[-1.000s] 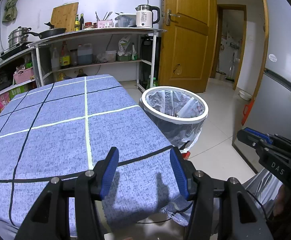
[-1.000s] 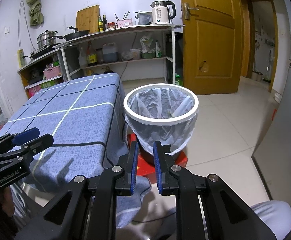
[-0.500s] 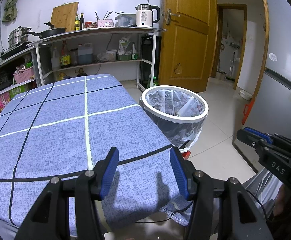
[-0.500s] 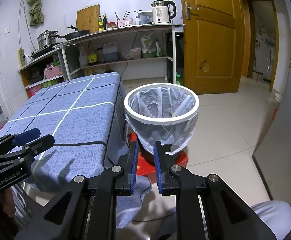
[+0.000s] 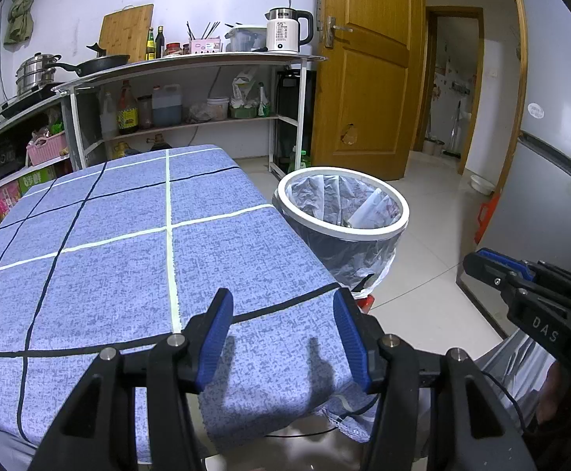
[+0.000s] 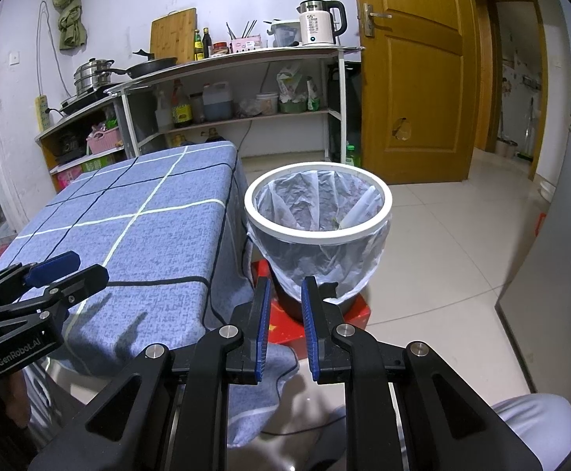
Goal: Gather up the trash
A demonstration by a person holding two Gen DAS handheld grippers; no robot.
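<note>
White-rimmed trash bin [image 6: 318,200] stands beyond right claw [image 6: 283,306].

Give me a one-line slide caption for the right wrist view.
Right gripper, jaws narrowly apart and empty, points at the lined bin beside the blue-clothed table; left gripper hovers over the cloth.

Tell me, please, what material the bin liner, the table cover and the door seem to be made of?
Bin liner: thin, translucent plastic film, crinkled and glossy, folded over the white rim.
Table cover: woven cloth, matte blue with a mottled print and grid lines; it drapes in soft folds at the edge.
Door: probably wood or wood veneer, with a glossy orange-brown varnish and raised panels.
</note>
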